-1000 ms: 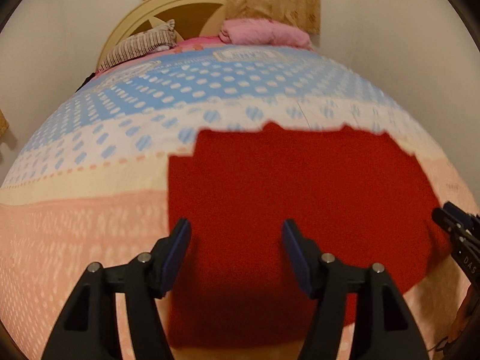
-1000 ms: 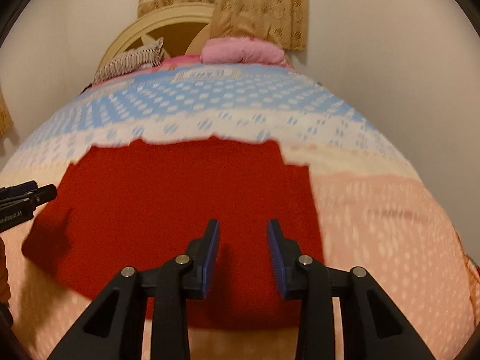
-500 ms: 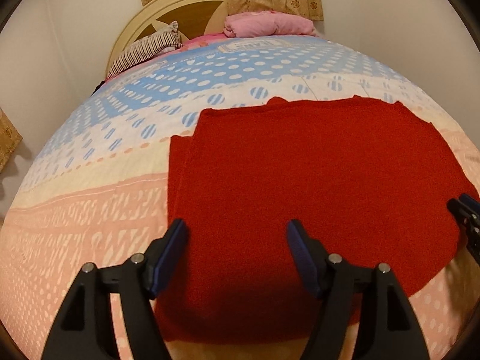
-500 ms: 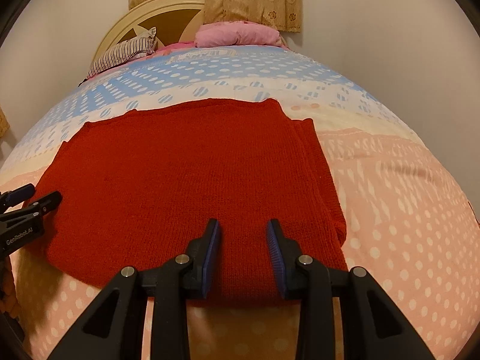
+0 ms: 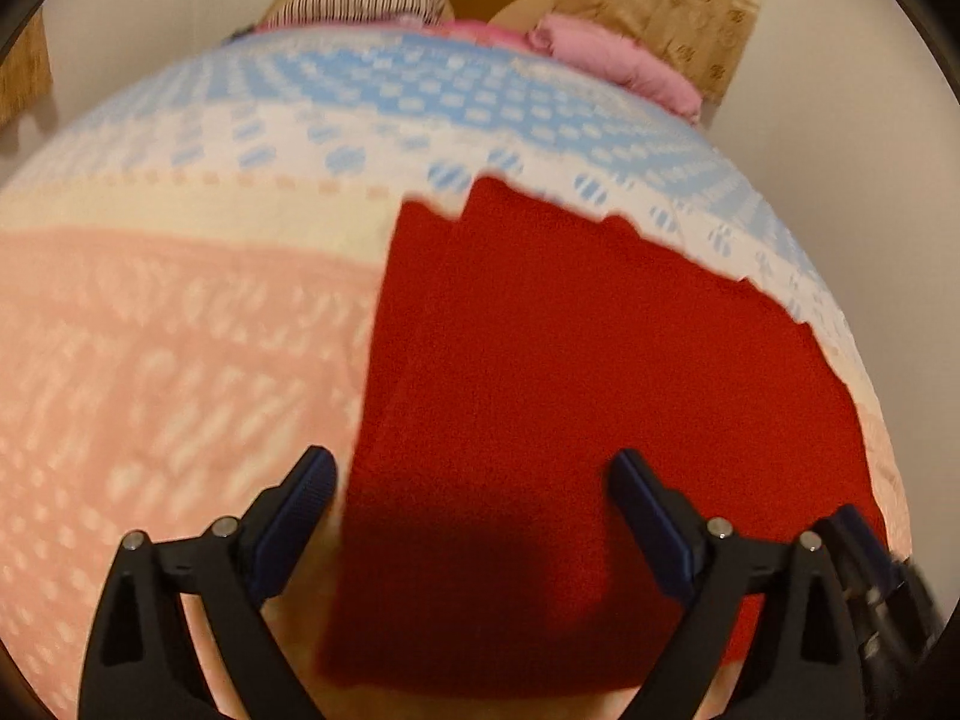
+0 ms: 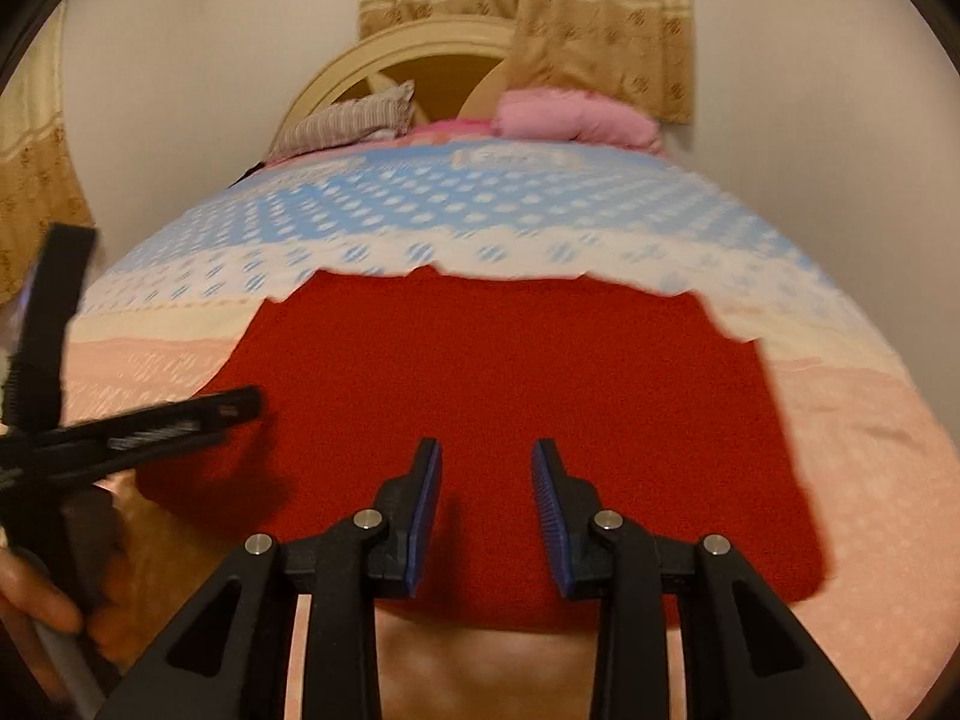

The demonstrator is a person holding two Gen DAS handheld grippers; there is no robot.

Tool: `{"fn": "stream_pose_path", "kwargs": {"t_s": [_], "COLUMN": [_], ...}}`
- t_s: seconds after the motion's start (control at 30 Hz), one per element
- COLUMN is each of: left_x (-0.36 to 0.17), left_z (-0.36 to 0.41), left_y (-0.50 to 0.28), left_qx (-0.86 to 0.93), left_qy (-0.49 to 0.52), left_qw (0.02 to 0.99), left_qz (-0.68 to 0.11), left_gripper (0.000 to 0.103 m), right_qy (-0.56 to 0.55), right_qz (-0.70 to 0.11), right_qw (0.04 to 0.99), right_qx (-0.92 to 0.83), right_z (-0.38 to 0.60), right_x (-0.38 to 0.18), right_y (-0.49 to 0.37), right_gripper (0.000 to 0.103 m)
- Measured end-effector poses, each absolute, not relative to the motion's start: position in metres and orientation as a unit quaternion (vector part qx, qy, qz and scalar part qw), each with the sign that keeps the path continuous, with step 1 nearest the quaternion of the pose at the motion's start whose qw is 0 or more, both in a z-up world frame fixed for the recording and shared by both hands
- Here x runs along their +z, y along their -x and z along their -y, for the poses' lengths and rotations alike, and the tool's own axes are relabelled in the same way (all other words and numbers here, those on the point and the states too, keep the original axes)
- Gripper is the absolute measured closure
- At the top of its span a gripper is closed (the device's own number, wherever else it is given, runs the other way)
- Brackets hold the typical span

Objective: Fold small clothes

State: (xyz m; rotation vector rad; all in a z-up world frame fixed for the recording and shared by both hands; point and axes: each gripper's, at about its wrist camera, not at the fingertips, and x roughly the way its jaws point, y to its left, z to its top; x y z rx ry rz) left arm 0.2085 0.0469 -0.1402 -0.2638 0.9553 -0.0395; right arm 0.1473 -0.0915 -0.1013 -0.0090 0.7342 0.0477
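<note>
The red knit garment (image 5: 576,396) lay flat on the bed (image 5: 168,360), already doubled over, its long side running across in front of both tools and its near edge just below them. The left tool (image 5: 474,516) hung over the garment's left near corner, its jaws opening wide and holding nothing — the left finger over bare bedspread, the right over red cloth. The right tool (image 6: 486,504) pointed at the middle of the near edge, its jaws narrowly apart and closing a little, with cloth below them but none gripped. The next fold likely turns on that near edge: each tool sat close to its own end of it.
</note>
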Motion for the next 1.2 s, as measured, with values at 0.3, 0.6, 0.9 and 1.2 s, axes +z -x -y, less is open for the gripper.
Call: {"fn": "stream_pose_path", "kwargs": {"t_s": [0.3,0.6,0.9,1.2], "left_x": [-0.142,-0.133,-0.090,-0.117], "left_z": [-0.035,-0.034,0.008,0.018], "left_y": [-0.210,-0.209,-0.200,-0.208], "left_qx": [-0.012,-0.027,-0.118,-0.177], "left_qy": [0.116,0.109,0.046,0.067], "left_qw": [0.894,0.904,0.929,0.913], "left_qz": [-0.433,-0.412,-0.346,-0.362], "left_gripper": [0.010,0.065,0.087,0.087], "right_qy": [-0.011,-0.014,-0.044,-0.139], "right_qz": [-0.406,-0.402,-0.397,-0.395], "right_qw": [0.913,0.915,0.915,0.904], "right_qx": [0.036,0.036,0.045,0.086], "right_z": [0.082,0.079,0.088,0.119], "right_x": [-0.141,-0.143,-0.143,-0.136], "right_y": [-0.159,-0.159,-0.156,-0.158], "right_gripper": [0.073,0.073,0.073,0.073]}}
